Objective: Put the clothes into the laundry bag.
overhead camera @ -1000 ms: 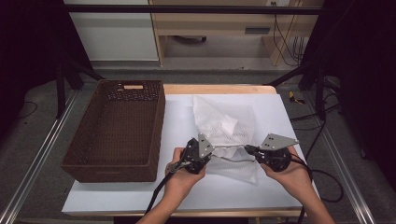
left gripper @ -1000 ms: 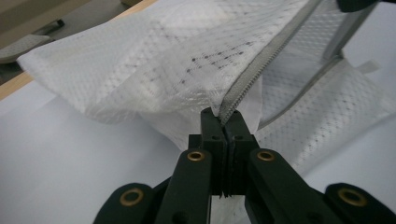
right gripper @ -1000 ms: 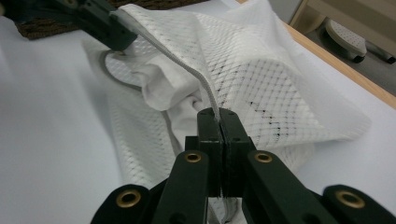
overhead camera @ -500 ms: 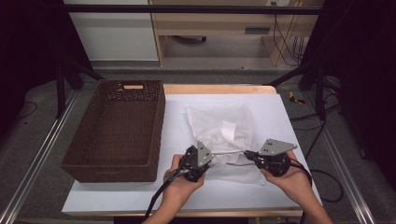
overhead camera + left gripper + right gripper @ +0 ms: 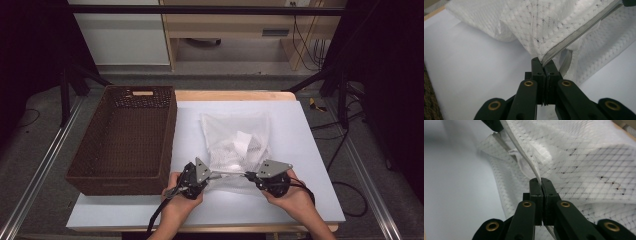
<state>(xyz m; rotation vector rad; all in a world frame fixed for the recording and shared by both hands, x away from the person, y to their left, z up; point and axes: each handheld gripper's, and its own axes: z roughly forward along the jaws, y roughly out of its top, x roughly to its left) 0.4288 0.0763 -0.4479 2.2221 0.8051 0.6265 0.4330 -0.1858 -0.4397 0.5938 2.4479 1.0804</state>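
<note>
Looking into the mesh bag (image 5: 235, 145), we can make out pale folded things inside, but the netting blurs them too much to say what they are. Its near edge is partly covered by our two grippers in the high view, and the far end of the zipper (image 5: 576, 37) runs out of frame in the left gripper view. The bag lies flat on the white table (image 5: 310, 150), just right of the brown wicker basket (image 5: 125, 140). Our left gripper (image 5: 543, 62) is closed tight on the zipper edge at the bag's near left corner; our right gripper (image 5: 541, 181) is likewise clamped on that edge further along. Both hands (image 5: 180, 205) come in low from the bottom, facing each other, with the zipper stretched taut between the two sets of jaws.
</note>
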